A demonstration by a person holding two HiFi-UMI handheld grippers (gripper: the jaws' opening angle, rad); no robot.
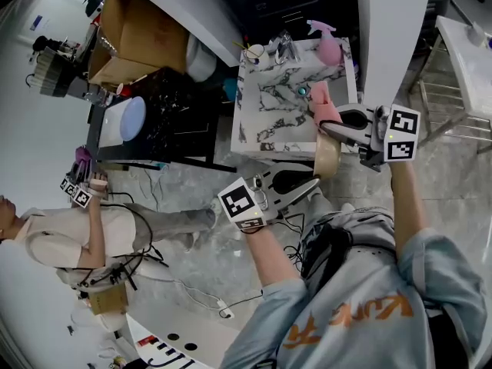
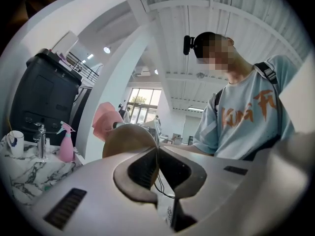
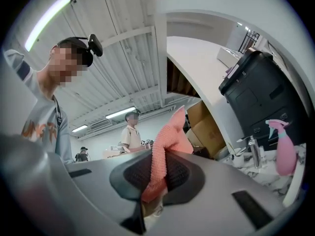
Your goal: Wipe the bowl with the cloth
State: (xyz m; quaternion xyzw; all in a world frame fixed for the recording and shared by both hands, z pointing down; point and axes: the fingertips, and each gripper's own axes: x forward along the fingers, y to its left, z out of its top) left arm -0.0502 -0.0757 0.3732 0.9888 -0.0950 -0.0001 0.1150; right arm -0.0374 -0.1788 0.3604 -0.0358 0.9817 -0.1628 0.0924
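Observation:
A tan wooden bowl [image 1: 328, 158] hangs on edge in the air in front of the marble table. My left gripper [image 1: 314, 181] comes at it from below left and is shut on its rim. In the left gripper view the bowl [image 2: 129, 137] rises just past the closed jaws [image 2: 157, 150]. My right gripper [image 1: 329, 127] is above the bowl, shut on a pink cloth [image 1: 326, 104]. In the right gripper view the cloth [image 3: 170, 136] stands up from between the jaws [image 3: 160, 170]. The left gripper view shows the cloth [image 2: 106, 119] behind the bowl's upper left edge.
A marble-topped table [image 1: 269, 102] carries a pink spray bottle [image 1: 329, 44], a cup [image 1: 254, 51] and a small tap. To its left is a black table [image 1: 165, 129] with white ware. Another person [image 1: 69, 237] stands at left. Cables [image 1: 207, 298] lie on the floor.

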